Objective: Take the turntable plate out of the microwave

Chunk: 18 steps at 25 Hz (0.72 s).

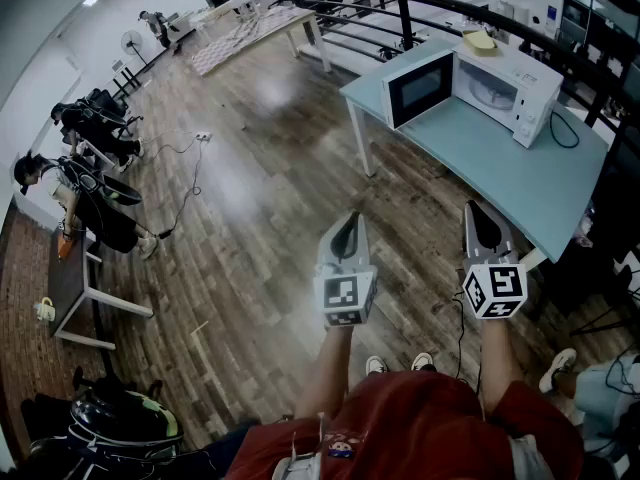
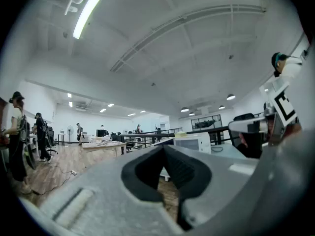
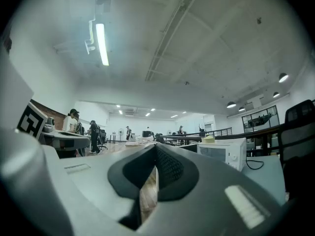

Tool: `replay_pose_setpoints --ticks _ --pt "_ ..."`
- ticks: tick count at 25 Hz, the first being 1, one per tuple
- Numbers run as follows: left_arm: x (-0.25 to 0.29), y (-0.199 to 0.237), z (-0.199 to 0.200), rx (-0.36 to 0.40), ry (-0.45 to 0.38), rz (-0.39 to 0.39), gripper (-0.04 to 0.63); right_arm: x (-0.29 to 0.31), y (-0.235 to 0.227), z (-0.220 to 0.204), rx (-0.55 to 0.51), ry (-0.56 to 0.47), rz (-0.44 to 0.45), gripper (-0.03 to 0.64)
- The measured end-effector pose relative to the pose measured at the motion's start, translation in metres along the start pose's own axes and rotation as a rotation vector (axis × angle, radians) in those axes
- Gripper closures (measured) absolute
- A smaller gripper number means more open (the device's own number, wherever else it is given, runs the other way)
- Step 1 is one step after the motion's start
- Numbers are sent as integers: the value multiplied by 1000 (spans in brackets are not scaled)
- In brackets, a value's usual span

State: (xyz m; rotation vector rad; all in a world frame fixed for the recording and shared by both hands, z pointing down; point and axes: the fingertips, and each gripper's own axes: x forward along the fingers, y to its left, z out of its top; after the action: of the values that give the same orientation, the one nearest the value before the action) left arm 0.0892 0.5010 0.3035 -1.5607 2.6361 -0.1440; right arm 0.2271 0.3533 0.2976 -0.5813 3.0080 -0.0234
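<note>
The white microwave [image 1: 520, 93] stands on a light blue table [image 1: 500, 173] at the upper right of the head view, its door [image 1: 418, 88] swung open to the left. Inside the cavity a pale round turntable plate [image 1: 490, 90] shows. My left gripper [image 1: 349, 220] and right gripper [image 1: 483, 208] are held side by side over the wooden floor, short of the table's near edge, both shut and empty. The microwave [image 2: 194, 142] sits beyond the closed jaws in the left gripper view, and the microwave [image 3: 224, 154] lies to the right of the jaws in the right gripper view.
A yellow thing [image 1: 480, 41] lies on top of the microwave, and a black cable [image 1: 565, 133] runs across the table beside it. A black railing [image 1: 450, 8] passes behind the table. People, chairs and a small table [image 1: 75, 278] stand at the left, with a cable [image 1: 185, 183] on the floor.
</note>
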Motion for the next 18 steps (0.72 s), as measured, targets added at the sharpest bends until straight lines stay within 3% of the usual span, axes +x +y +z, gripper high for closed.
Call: replay_pose_setpoints --ticks 7,18 --pt "8 -25 10 -21 -30 12 595 -15 -32 1 -3 -12 -27 617" --pt "25 -100 6 -4 -24 -42 597 -56 -90 -17 29 -16 -57 617"
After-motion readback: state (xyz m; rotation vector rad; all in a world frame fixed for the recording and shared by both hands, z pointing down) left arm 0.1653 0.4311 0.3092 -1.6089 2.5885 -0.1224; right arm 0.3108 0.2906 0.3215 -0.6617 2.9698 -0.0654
